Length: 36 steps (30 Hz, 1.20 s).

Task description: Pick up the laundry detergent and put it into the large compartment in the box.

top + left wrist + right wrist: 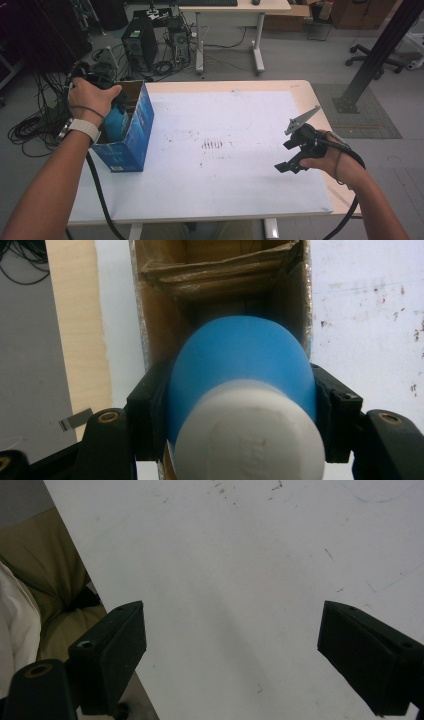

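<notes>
Fingers [150,415] of the left gripper [240,440] clamp a blue bottle [240,360], white cap up, just above the open blue box [132,135]. Lower it straight, clear of the box's cardboard walls. Beside the box, the right gripper [295,150] hovers over the worktop [225,175], fingers apart.

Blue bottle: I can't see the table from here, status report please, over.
Left gripper shut on blue bottle, over the open blue carton. Right gripper open, empty, above the white table. Carton mouth unobstructed.

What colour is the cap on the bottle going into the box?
White, on a blue bottle; the cap shows best in the left gripper view.
</notes>
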### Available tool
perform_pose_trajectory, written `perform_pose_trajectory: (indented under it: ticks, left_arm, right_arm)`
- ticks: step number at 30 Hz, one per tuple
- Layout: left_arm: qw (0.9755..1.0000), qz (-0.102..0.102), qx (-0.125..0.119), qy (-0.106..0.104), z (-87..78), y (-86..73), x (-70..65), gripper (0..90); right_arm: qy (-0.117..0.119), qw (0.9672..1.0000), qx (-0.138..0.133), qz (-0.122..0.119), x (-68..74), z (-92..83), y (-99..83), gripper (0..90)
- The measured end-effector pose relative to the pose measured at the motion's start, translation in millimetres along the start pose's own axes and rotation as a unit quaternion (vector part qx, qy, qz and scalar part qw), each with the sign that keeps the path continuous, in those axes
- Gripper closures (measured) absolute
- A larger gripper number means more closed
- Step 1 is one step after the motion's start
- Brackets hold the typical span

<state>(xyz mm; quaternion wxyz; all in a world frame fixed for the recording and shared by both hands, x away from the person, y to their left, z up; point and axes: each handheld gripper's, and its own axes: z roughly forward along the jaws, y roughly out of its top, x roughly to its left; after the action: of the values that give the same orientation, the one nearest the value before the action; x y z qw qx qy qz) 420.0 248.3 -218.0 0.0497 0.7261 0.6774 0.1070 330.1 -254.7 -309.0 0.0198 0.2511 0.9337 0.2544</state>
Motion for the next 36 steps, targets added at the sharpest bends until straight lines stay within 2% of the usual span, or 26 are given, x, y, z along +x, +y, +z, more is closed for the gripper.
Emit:
perform_pose_trajectory:
  ticks: [7,12,18,23,30,36]
  left_arm:
    - [1.0,0.002,0.003,-0.004,11.1,-2.6,0.2,37.3]
    - [1.0,0.006,0.006,0.002,18.5,-3.2,-1.3,37.3]
    - [1.0,0.003,0.008,-0.004,28.4,-4.7,-0.4,37.3]
    - [0.9999,0.009,0.009,0.002,33.2,-4.8,-1.3,37.3]
    - [0.9998,0.011,0.015,-0.003,43.7,-7.8,-0.4,37.3]
    - [0.9997,0.017,0.017,0.003,47.7,-8.3,-1.0,37.3]
  right_arm:
    - [0.001,1.0,-0.001,0.0,0.8,0.1,1.3,12.3]
    - [0.0,1.0,0.002,0.002,0.5,0.7,0.9,12.3]
    - [0.001,1.0,0.003,0.004,0.4,1.5,0.1,12.3]
    - [0.0,1.0,0.005,0.003,-0.1,1.9,0.7,12.3]
    - [0.002,1.0,0.007,0.003,0.5,3.2,2.9,12.3]
    - [0.002,1.0,0.008,0.002,1.0,3.8,4.8,12.3]
